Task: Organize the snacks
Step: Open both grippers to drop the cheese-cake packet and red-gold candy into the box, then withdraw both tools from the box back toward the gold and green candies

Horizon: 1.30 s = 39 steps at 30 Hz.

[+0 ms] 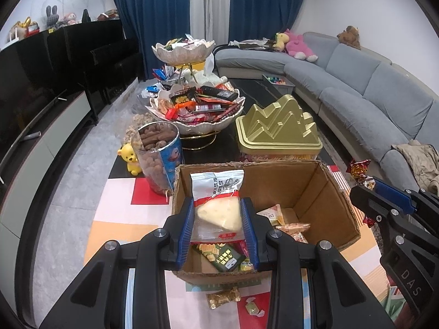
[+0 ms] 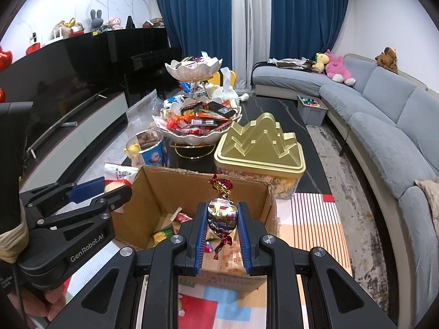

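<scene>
My left gripper (image 1: 218, 208) is shut on a clear packet with a pale cheese-shaped wedge (image 1: 219, 213) and holds it above the near-left part of the open cardboard box (image 1: 323, 192). My right gripper (image 2: 222, 213) is shut on a foil-wrapped candy (image 2: 222, 215) with red twisted ends, held above the same box (image 2: 153, 192). Several snack packets lie on the box floor (image 1: 227, 257). In the left wrist view the right gripper (image 1: 365, 192) shows at the right with the candy (image 1: 358, 167); in the right wrist view the left gripper (image 2: 109, 189) shows at the left.
Behind the box stand a gold mountain-shaped tin (image 1: 277, 131), a tube of brown snacks (image 1: 157, 153) and a tiered shell-shaped bowl stand heaped with snacks (image 1: 197, 109). Two wrapped candies (image 1: 223, 298) lie on the coloured mat in front of the box. A grey sofa (image 1: 370, 87) runs along the right.
</scene>
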{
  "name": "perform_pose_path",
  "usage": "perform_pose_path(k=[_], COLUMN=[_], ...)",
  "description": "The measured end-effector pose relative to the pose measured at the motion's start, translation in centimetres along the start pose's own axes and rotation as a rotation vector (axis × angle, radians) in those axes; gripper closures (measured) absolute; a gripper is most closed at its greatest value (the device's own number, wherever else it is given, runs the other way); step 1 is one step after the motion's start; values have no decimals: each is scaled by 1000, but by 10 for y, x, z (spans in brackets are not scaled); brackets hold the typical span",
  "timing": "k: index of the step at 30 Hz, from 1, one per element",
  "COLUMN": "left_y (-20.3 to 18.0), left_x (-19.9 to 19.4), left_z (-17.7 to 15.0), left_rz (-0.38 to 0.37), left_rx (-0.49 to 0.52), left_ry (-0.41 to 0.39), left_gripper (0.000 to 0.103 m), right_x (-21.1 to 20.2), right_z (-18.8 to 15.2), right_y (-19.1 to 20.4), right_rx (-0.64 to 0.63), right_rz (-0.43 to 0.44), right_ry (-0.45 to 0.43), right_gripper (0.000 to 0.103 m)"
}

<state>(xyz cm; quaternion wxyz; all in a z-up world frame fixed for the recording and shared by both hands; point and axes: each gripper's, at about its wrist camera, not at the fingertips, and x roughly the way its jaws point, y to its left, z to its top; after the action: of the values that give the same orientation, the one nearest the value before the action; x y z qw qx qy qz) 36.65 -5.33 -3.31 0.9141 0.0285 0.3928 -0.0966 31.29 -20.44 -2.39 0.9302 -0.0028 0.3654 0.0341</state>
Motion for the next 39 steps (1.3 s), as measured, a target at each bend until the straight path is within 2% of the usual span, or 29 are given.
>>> perform_pose_path(k=[17,21,22,23,25,28,31,39], left_y=[3,5,5,5,7,9,11,16], left_x=[24,25,25,25,24,22,18,1], left_z=[5,6,6,6,6,5,5,5], left_rz=[-6,0,3,4,7,9,20,29], left_rx=[8,9,10,10,8,4,3,-1], left_ry=[22,22,21,21,21,17,11,-9], left_gripper=[68,65,62,57,52,44,40,36], right_x=[25,25,24,24,23,20,19,7], right_z=[5,7,7,7,7,8,9,11], right_y=[-1,2,2,3,3,2,2,5], right_rx=[-12,-26,-29,-30,-26,-21,-19,-25], right_rz=[0,-10,-9,-10,-17,-32,-37,-46], right_ry=[14,6,5,5,0,-16,-20,-38], right_gripper=[80,80,79,77,56,38,32,32])
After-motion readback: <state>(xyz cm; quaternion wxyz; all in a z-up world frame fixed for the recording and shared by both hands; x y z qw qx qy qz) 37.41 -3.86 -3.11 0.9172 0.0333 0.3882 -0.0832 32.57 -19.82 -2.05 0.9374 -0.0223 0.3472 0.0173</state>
